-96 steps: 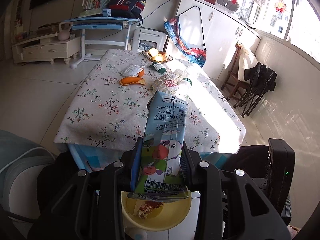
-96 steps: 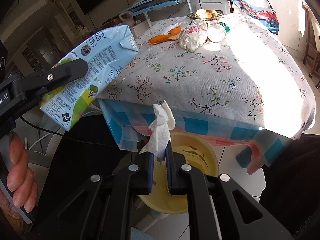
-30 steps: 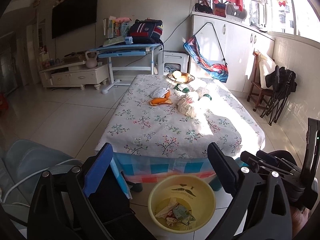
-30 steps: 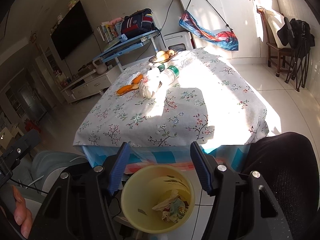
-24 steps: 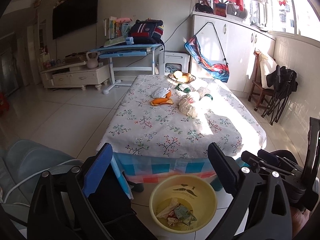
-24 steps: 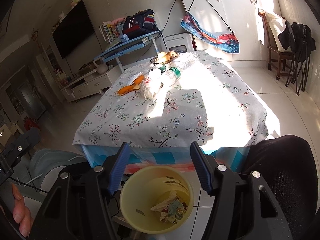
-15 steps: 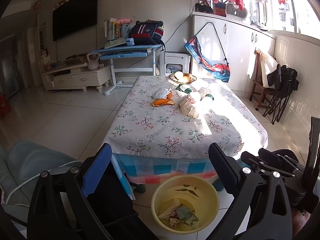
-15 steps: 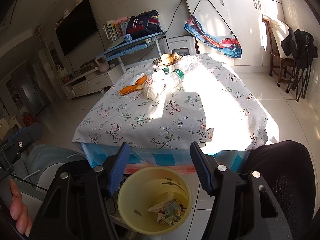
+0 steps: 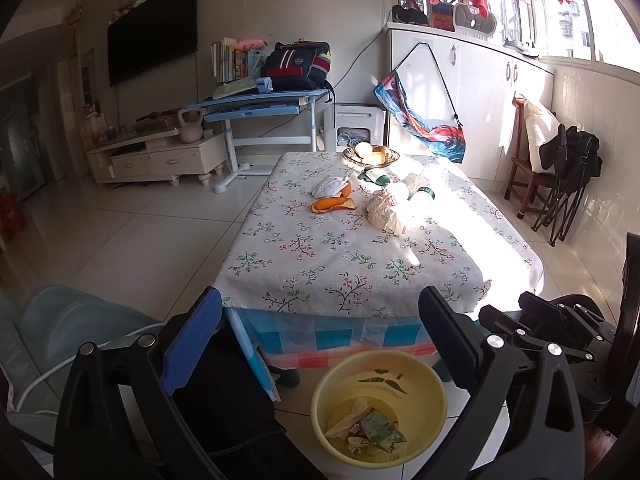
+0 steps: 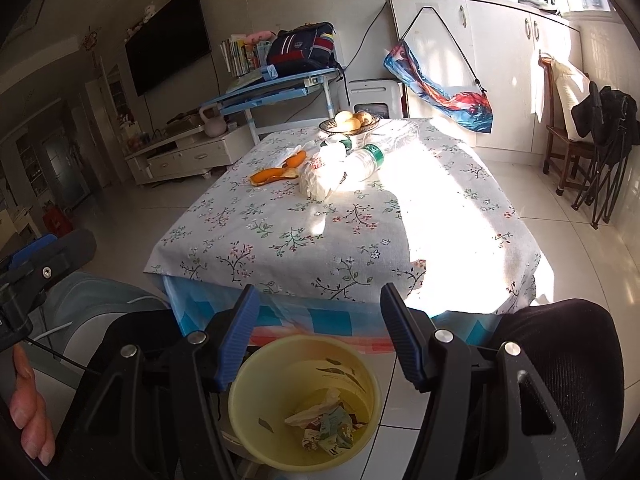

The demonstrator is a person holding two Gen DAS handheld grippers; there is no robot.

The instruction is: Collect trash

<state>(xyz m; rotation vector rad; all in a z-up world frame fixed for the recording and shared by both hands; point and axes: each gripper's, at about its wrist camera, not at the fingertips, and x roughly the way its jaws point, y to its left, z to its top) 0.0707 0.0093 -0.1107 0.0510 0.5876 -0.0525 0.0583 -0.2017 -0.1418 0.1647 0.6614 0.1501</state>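
Note:
A yellow bin [image 9: 416, 376] [image 10: 260, 376] stands on the floor in front of the table, with a crumpled tissue and a flattened milk carton [image 9: 378, 430] [image 10: 334, 430] inside. My left gripper [image 9: 320, 310] hangs open above it, nothing between its fingers. My right gripper [image 10: 320, 300] is open too, empty, over the bin's near rim. On the flowered tablecloth [image 9: 340, 256] [image 10: 320, 232] lie orange peel [image 9: 332, 204] [image 10: 276, 174], a white crumpled bag [image 9: 386, 210] [image 10: 320, 178], a plastic bottle [image 9: 426, 194] [image 10: 366, 160] and a white wrapper [image 9: 328, 184].
A bowl of fruit [image 9: 372, 154] [image 10: 350, 120] sits at the table's far end. A black mesh chair [image 10: 560, 360] is at the right, a grey-blue seat [image 9: 68, 320] at the left. A wooden chair with a black bag [image 9: 560, 168] stands by the cabinets.
Earlier the left gripper held the milk carton and the right a tissue; both now lie in the bin. Over the last second the right wrist view rolled slightly; the grippers stayed open.

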